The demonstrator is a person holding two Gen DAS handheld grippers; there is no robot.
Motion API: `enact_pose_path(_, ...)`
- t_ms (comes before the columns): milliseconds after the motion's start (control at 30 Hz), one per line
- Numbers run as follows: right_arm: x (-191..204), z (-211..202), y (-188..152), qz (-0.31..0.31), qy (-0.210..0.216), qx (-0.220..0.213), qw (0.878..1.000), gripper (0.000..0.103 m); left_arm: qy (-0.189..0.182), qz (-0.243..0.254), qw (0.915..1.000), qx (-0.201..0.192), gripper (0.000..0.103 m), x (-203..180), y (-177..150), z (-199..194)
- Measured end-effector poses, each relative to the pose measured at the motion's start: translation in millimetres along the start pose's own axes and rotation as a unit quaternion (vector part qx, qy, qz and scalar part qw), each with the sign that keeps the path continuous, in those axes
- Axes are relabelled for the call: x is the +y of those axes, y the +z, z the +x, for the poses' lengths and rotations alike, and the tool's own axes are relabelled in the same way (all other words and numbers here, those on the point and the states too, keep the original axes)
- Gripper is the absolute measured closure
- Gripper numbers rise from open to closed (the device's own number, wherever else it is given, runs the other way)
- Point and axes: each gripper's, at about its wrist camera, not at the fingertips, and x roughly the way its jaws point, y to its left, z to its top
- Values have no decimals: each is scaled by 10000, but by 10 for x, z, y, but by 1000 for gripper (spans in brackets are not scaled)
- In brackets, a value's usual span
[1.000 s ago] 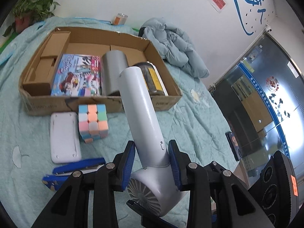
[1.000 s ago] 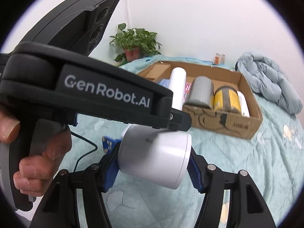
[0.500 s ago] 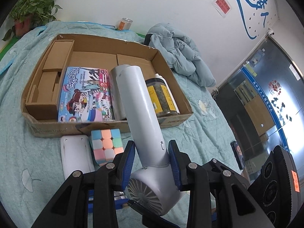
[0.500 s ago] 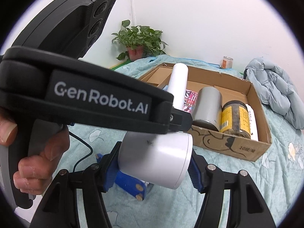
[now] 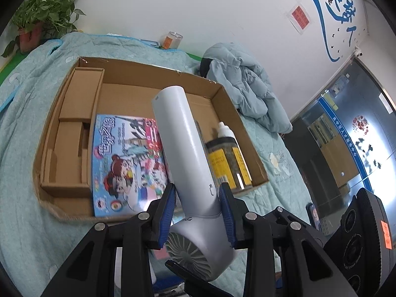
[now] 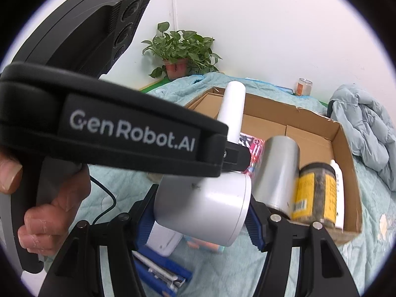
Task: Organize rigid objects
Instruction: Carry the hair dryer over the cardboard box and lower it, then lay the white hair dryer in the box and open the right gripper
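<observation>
One hair dryer [image 5: 188, 153], two grippers on it: left gripper [image 5: 196, 212] pinches the handle, right gripper [image 6: 200, 219] clamps the barrel. Beyond the fingertips, one cardboard box [image 5: 138, 84] holding one picture book [image 5: 123, 163], one jar [image 5: 226, 163]. Both tilted downward.

Both claws [image 5: 196, 208] [image 6: 200, 216] clamped, angled downward

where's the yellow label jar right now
In the left wrist view, the yellow label jar lies in the cardboard box, at its right end, beside a white bottle.
</observation>
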Motion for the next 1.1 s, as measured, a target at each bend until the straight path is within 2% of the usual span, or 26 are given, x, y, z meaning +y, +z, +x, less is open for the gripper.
enact_pose_path(300,-84,442,312,265,209,276,9990,41,148,-58,9997,181,70,445,470,211)
enact_pose_path(400,-96,603,347,407,254,420,9980,40,155,-43,9996,243,70,581,518,293)
enact_pose_path(667,-78,928,198,848,560,928,9905,40,315,-215,9968,707,69,939,381,624)
enact_pose_path(767,-70,978,175,900,568,1021,9891,40,323,-283,9964,732,69,1036,380,650)
enact_pose_path(833,-128,1004,200,1017,747,1102,9859,40,425,-295,9959,741,69,1065,379,639)
enact_pose_path(933,-159,885,186,1082,1038,962,9840,40,621,-389,9942,791,69,1160,370,640)
enact_pose_path(1033,-151,828,134,1049,984,951,9850,41,498,-411,9946,817,70,1198,324,625)
enact_pose_path(1100,-162,871,102,1147,1025,1051,9825,46,527,-354,9947,807,70,1175,318,608)
